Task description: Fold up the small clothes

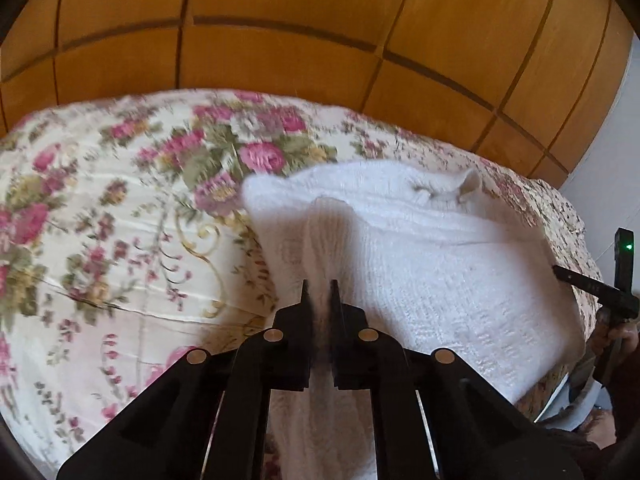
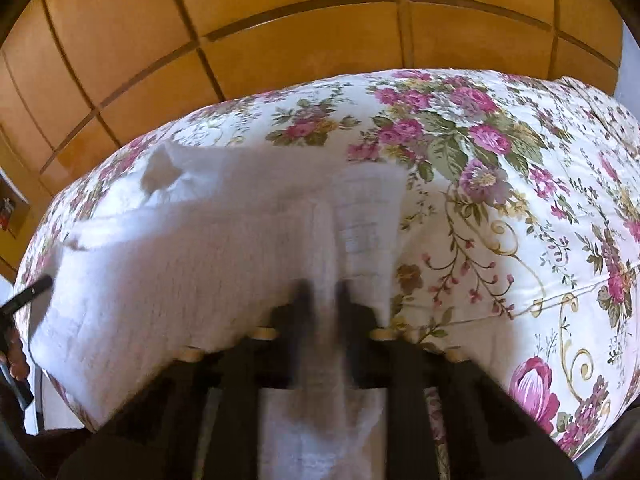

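A white knitted cloth (image 1: 420,264) lies spread over the floral bedspread (image 1: 100,220). My left gripper (image 1: 320,292) is shut on a raised fold at the cloth's left edge. The other gripper's finger (image 1: 576,280) touches the cloth's right edge in the left wrist view. In the right wrist view the same cloth (image 2: 180,248) stretches to the left, and my right gripper (image 2: 324,292), blurred, is shut on a ridge at its right edge. The left gripper's finger (image 2: 28,292) shows at the far left edge of the cloth.
The bedspread (image 2: 520,220) covers the whole bed. A wooden panelled wardrobe (image 1: 320,20) stands right behind the bed, also in the right wrist view (image 2: 280,20). The bed's near corner drops off at the lower right of the left wrist view (image 1: 560,400).
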Motion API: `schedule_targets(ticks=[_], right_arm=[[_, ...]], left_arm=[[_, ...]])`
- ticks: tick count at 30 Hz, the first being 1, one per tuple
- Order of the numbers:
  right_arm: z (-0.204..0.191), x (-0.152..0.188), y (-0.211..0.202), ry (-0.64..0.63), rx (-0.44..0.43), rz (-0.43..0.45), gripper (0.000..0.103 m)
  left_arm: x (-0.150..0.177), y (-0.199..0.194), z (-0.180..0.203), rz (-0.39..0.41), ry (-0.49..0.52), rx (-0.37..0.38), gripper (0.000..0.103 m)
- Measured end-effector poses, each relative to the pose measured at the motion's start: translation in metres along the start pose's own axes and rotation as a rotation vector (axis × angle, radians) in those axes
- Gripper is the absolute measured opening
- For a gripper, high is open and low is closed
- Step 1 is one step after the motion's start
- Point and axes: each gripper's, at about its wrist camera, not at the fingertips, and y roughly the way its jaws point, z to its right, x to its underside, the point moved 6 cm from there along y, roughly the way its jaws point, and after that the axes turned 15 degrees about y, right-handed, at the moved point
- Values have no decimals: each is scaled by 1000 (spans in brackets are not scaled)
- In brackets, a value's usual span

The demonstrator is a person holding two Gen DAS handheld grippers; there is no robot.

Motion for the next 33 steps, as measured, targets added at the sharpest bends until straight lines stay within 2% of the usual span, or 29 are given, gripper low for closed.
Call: schedule_targets(ticks=[3,6,9,12,16,21,23,26,28,31,33], right_arm=[[-6,6,-14,-50,24,19,6],[-12,2,-48,-53,-14,71,5],[-13,-14,-78,-23,-62,126,5],[-15,-43,-86,18,-89,167,5],[-15,-83,-61,76,-69,185,5],[-6,-121,7,142,26,149,5],[-3,-127,33,149,73,129,5],[6,-123,77,168,125,54,5],[9,-116,94,173,119,5,5],[14,-108,80,188,64,5,14],[20,-102,63,203,21,13,34]], left_arm=[[-2,-17,3,38,0,5,5],[-7,-36,4,71,-13,21,5],[-23,-52,0,110,-15,32,5],[-50,-50,-9,125,-16,28,5],[-88,-22,-24,98,-11,-6,5],[-113,46,-40,-8,-11,-79,5],[-115,73,-47,-52,-14,-112,5],[-103,114,-56,-151,-29,-145,5],[-91,128,-56,-199,-38,-121,6],[-82,118,-59,-179,-63,-115,7],[-75,97,-65,-145,-109,-103,7]])
